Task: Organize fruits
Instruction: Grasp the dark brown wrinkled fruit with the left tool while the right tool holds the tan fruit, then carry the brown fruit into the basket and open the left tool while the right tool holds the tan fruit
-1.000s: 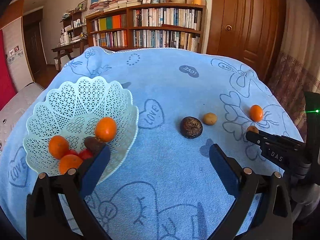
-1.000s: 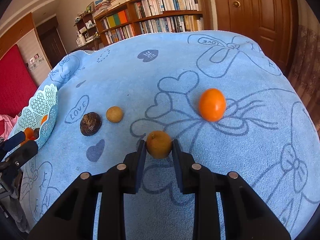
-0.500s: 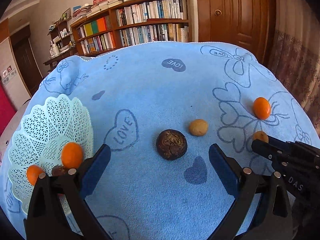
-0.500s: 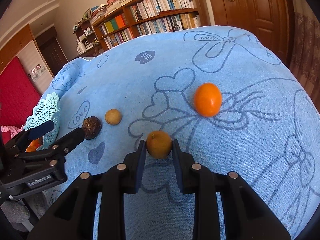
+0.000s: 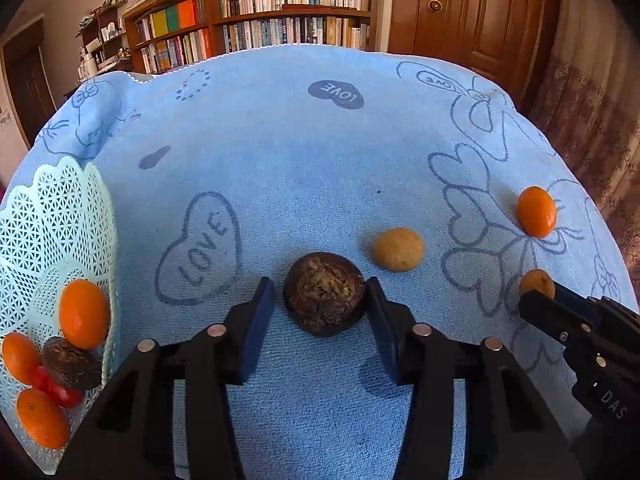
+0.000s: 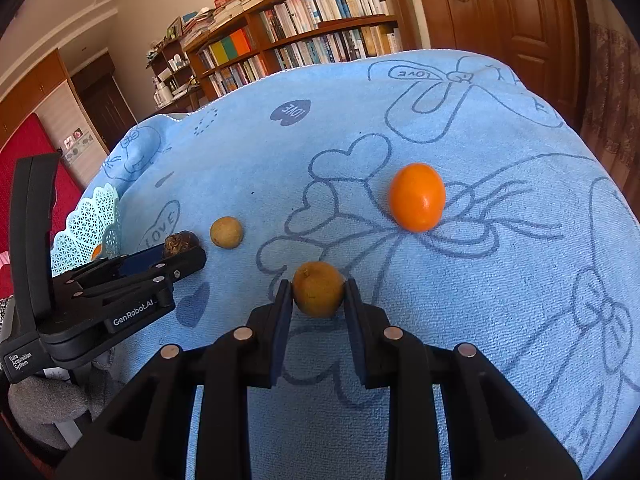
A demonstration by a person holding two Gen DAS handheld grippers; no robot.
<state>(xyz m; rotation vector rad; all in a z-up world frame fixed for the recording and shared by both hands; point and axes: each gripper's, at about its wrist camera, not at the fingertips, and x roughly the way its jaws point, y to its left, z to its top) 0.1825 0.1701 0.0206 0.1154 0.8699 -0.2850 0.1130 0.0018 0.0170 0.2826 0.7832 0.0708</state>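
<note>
Fingers of right gripper clamp tan fruit (on cloth).

A dark brown rough fruit is flanked by the left gripper. A tan round fruit is placed just right of it, a pale lattice plastic basket far left.
</note>
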